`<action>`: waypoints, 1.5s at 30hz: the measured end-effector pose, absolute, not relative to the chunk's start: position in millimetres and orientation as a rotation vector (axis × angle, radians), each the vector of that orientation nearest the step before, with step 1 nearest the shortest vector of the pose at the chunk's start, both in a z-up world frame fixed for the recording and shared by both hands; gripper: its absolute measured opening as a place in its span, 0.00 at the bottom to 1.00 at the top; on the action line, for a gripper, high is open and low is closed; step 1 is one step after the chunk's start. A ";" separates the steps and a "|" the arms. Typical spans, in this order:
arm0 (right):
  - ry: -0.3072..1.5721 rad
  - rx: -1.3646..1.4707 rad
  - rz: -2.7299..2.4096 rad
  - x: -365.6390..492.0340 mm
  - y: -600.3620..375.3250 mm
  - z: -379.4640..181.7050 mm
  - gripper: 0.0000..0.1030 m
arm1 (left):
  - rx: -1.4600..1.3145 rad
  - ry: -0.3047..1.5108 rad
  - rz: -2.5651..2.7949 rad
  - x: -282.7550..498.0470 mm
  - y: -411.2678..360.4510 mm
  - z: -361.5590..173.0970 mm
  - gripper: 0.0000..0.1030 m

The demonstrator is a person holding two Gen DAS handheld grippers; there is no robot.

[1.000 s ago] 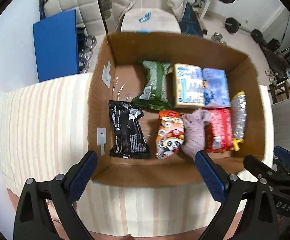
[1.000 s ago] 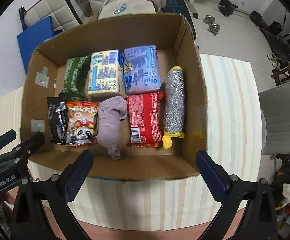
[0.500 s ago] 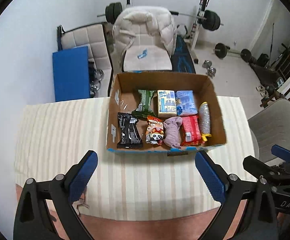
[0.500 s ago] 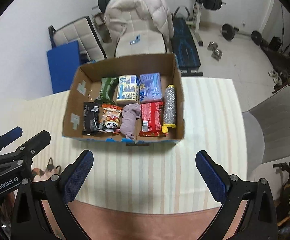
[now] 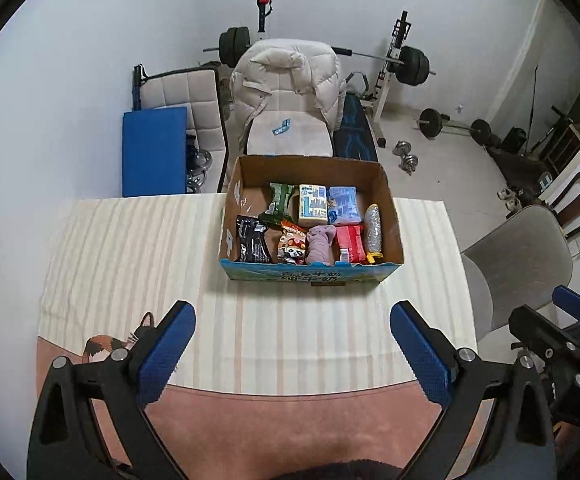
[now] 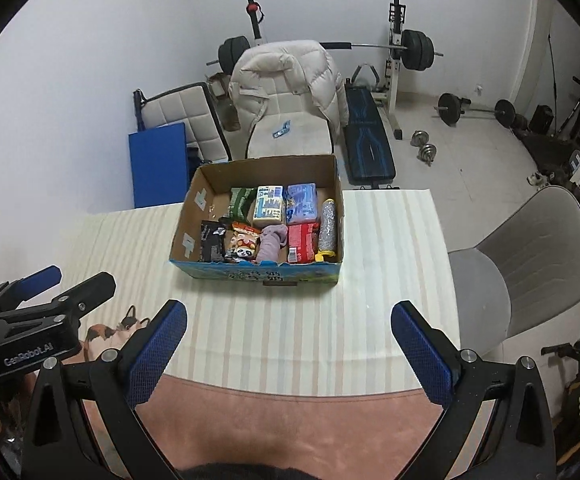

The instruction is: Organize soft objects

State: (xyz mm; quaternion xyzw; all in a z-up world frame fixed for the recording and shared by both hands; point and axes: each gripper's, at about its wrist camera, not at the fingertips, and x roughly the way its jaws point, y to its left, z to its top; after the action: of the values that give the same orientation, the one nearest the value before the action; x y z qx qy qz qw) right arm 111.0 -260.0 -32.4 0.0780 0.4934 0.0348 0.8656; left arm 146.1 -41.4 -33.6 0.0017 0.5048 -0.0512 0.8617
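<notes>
Cardboard box (image 5: 310,276), centre frame on striped table (image 5: 129,264), packed two rows deep to keep soft packets and mauve cloth (image 5: 320,242) contained; left gripper (image 5: 290,354) and right gripper (image 6: 287,350), lower frame, wide open, empty.

Both wrist views high, facing forward, sharing cardboard box (image 5: 310,216) distantly

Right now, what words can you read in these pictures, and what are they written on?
"GenRobot.AI": on the body of the left gripper, seen from the right wrist view.
"D4S", partly cut off: on the right gripper, seen from the left wrist view.
Blue Chinese characters on the cardboard box front: too blurred to read.
Snack packets inside: print too small.
</notes>
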 end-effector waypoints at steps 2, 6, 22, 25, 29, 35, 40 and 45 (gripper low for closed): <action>1.022 0.156 0.074 100.4 -262.0 -23.1 1.00 | -0.003 1.054 -0.109 139.4 -42.1 -26.4 0.97; 1.004 0.158 0.090 84.1 -265.5 -6.1 1.00 | -0.008 1.063 -0.120 126.1 -45.0 -14.1 0.97; 0.963 0.115 0.050 85.7 -262.2 16.9 1.00 | 0.031 0.955 -0.039 116.2 -41.4 15.7 0.97; 0.962 0.112 0.043 88.1 -260.2 16.8 1.00 | 0.024 0.936 -0.031 118.7 -39.0 18.8 0.97; 0.952 0.104 0.042 87.9 -258.8 20.9 1.00 | 0.013 0.925 -0.031 119.2 -37.1 22.6 0.97; 0.924 0.100 0.034 84.2 -261.6 31.2 1.00 | 0.011 0.917 -0.037 115.5 -36.0 25.5 0.97; 0.912 0.097 0.023 81.2 -263.0 35.4 1.00 | 0.009 0.918 -0.036 114.1 -36.9 25.8 0.97; 0.913 0.093 0.020 80.1 -263.8 37.3 1.00 | 0.015 0.922 -0.051 112.4 -37.6 27.2 0.97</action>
State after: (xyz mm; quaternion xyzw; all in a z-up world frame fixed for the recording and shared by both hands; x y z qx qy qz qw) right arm 80.2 -263.8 37.3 0.0450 0.4405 0.0095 0.8966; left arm 112.4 -37.6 27.2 0.0074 0.4449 -0.0246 0.8952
